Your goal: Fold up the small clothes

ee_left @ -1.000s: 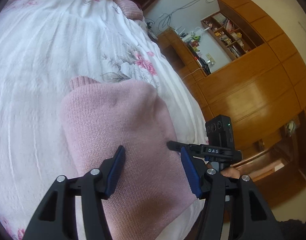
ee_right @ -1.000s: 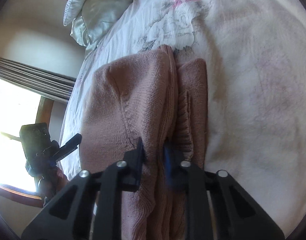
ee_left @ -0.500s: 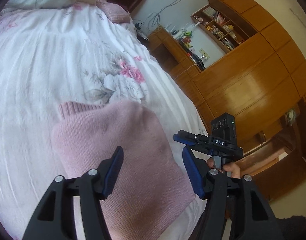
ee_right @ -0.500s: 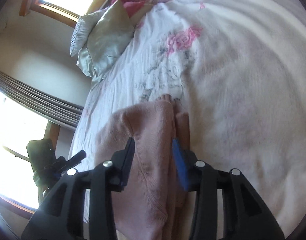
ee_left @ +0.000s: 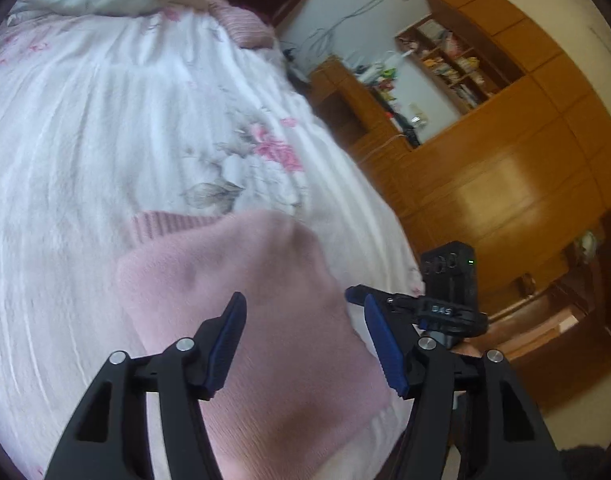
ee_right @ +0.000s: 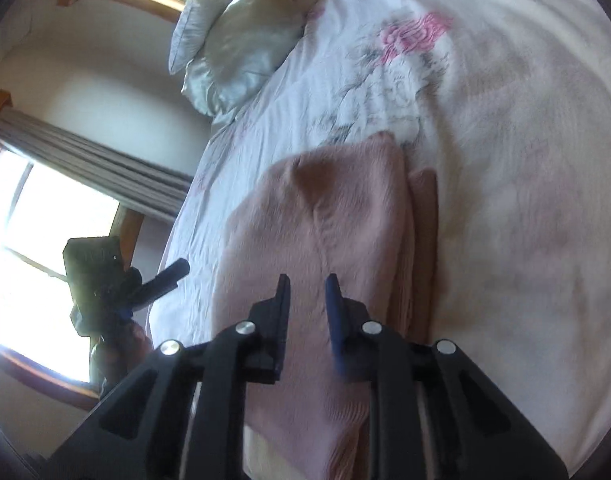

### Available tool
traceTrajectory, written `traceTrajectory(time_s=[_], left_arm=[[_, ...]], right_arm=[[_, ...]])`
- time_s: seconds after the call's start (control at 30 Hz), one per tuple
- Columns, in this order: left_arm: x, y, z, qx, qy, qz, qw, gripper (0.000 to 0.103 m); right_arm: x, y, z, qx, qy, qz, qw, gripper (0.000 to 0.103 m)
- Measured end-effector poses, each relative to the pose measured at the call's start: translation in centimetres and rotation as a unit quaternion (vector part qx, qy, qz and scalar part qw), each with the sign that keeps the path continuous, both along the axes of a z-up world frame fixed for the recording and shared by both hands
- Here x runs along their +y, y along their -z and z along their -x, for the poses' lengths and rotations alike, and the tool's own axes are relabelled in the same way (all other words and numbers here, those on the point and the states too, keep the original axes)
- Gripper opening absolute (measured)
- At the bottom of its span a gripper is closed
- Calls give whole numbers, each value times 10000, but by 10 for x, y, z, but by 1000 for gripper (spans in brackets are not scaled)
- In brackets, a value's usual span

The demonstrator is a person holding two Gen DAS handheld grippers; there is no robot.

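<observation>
Pink sweater is lying folded on the bed, near the bed's edge on the wardrobe side. A ribbed cuff is sticking out from under the folded part at the far end. In the right wrist view the sweater is showing a thick upper layer with a narrower strip lying just beside it along the right edge.

Left gripper is hovering over the sweater with jaws spread wide, blue pads facing each other, nothing between them. Whether the fingertips are touching the knit, cannot tell.

Right gripper is sitting over the sweater's middle with jaws narrow, a small gap showing between the fingers, no cloth pinched in that gap. The same gripper is showing in the left wrist view just off the bed's edge, a hand partly visible behind it. Left gripper is also showing in the right wrist view against the bright window, its jaw state not readable there.

Floral print is lying on the bedcover just beyond the sweater. A pillow is resting at the head of the bed, curtain hanging beside the window. Shelves with clutter are standing by the wardrobe. Both views are slightly blurred.
</observation>
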State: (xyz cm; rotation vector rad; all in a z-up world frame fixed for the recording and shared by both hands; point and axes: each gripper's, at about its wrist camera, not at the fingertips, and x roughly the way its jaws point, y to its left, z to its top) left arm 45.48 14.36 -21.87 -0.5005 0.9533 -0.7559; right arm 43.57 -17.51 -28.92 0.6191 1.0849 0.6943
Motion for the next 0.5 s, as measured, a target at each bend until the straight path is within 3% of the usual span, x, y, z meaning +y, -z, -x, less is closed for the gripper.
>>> traceTrajectory(time_s=[0.07,0.13,0.2,0.23,0.27,0.3,0.4,0.5], left_arm=[[-4,14,19,178,135,-47,9997,62],[-9,44,23,471,58,-362,9982,59],[-6,58,22,546,-28,-196,9983,56],[-2,57,23,601,-122,-83,9981,56],[2,52,25,623,-242,-11,9978,59],[6,44,31,586,-360,57,9976,64],[23,28,67,368,-308,499,9976,74],[39,48,102,364,-568,-17,9977,78]], right_arm=[[4,15,15,136,-49,128,9998,15],[2,35,16,310,111,359,9988,0],[-1,41,17,478,234,218,9983,0],[-1,33,22,445,251,179,9985,4],[-1,22,30,355,234,80,9991,18],[-3,11,42,243,227,-35,9994,23],[-6,-1,76,134,-60,-321,9994,28],[-8,28,86,455,-75,37,9989,28]])
